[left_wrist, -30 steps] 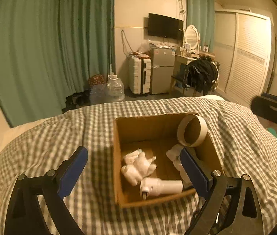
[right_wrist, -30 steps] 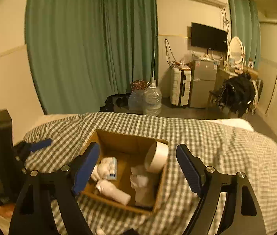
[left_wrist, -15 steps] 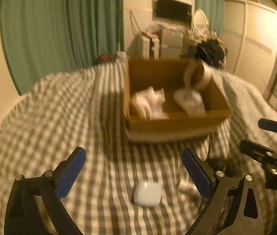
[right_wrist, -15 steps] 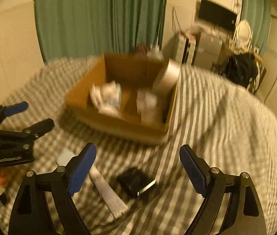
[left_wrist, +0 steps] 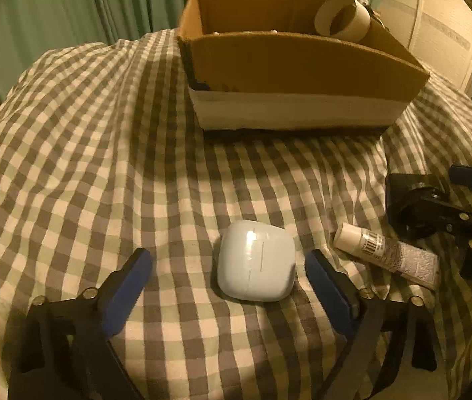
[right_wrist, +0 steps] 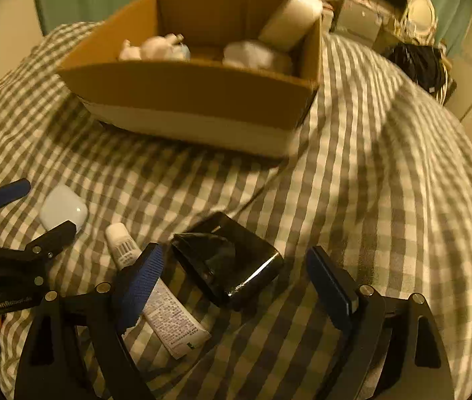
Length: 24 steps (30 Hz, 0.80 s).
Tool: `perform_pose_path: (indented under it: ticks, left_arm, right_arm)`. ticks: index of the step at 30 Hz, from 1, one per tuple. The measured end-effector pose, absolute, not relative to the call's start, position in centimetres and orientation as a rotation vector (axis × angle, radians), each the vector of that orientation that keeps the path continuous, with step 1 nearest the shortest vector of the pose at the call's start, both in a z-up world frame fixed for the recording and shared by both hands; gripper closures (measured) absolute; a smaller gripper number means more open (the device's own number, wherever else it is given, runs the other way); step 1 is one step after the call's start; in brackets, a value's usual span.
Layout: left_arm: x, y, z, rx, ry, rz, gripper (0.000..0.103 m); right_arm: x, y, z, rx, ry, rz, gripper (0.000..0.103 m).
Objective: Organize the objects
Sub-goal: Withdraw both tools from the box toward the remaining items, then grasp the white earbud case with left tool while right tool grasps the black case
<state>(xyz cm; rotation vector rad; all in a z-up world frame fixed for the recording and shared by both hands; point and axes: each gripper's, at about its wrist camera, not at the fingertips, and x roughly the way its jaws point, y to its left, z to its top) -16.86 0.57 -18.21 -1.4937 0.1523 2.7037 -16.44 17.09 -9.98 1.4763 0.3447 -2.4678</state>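
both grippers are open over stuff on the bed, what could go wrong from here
1. The white earbud case is smooth and rounded and lies on soft checked bedding; the open left gripper might squeeze it out sideways.
2. The tube lies under the right gripper's left finger, beside the black object; closing may catch both.
3. The cardboard box already holds items, and the roll leans on its rim and could topple.
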Motion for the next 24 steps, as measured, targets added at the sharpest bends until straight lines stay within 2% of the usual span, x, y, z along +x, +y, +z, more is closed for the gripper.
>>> perform_pose_path:
  ticks: [8, 11, 14, 15, 24]
  left_arm:
    - [-16.6, 1.9, -19.3, -1.517, 0.256, 2.661, 0.032]
    - [-16.2, 2.1, -19.2, -1.507, 0.265, 2.659, 0.041]
    - [-15.7, 2.2, -18.9, -1.486, 0.272, 2.666, 0.052]
    - [-15.5, 2.2, -18.8, -1.482, 0.268, 2.668, 0.052]
    - [-14.1, 0.9, -17.4, -1.459, 0.129, 2.666, 0.053]
  right_arm:
    - [-17.3, 16.7, -11.8, 1.566, 0.355, -2.411, 0.016]
    - [-17.2, 16.5, -12.2, 1.579, 0.381, -2.395, 0.030]
    - [-17.0, 16.7, -12.0, 1.570, 0.406, -2.429, 0.052]
    - [-16.9, 16.9, -11.9, 1.565, 0.401, -2.438, 0.056]
    - [-15.4, 16.8, -9.7, 1.426, 0.398, -2.520, 0.065]
